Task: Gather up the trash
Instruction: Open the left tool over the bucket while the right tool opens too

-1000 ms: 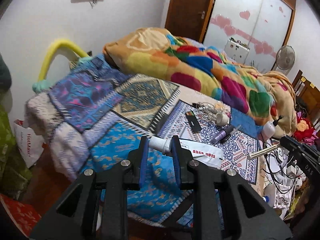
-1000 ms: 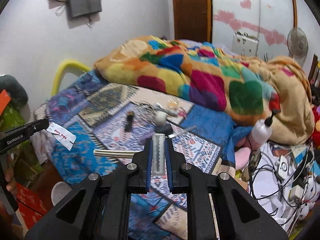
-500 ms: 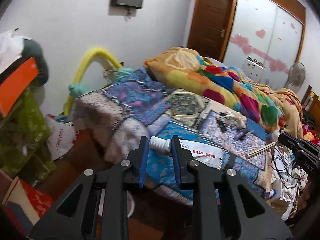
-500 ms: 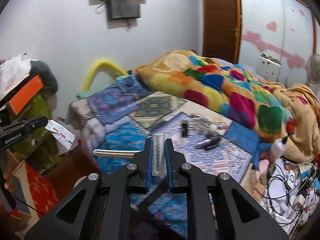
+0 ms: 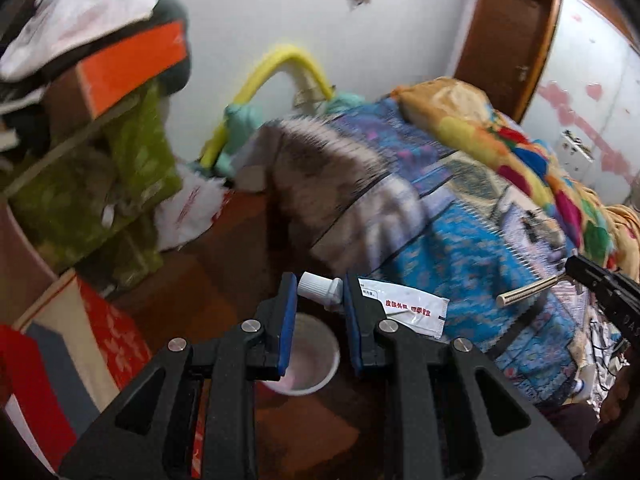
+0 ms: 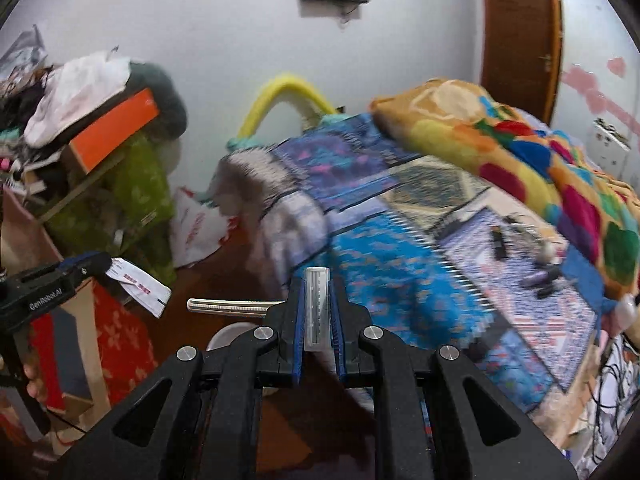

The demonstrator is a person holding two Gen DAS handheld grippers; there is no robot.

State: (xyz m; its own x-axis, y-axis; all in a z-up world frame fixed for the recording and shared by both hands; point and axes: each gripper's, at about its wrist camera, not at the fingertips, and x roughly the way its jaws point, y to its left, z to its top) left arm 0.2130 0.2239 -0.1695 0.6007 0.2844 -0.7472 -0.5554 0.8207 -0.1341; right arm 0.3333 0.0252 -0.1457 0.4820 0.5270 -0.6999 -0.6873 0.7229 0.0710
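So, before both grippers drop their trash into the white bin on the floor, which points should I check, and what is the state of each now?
1. Left gripper grips the white tube near its cap: ok.
2. Right gripper grips the clear ridged strip: ok.
3. White bin is open and below the left gripper: ok.
4. Tube is directly over the bin opening: cannot tell; its printed tail reaches right, toward the bed.
5. Right gripper is over the bin: not ok, the rim shows to its lower left.
6. Bin has room for both pieces: cannot tell, the view is blurred.
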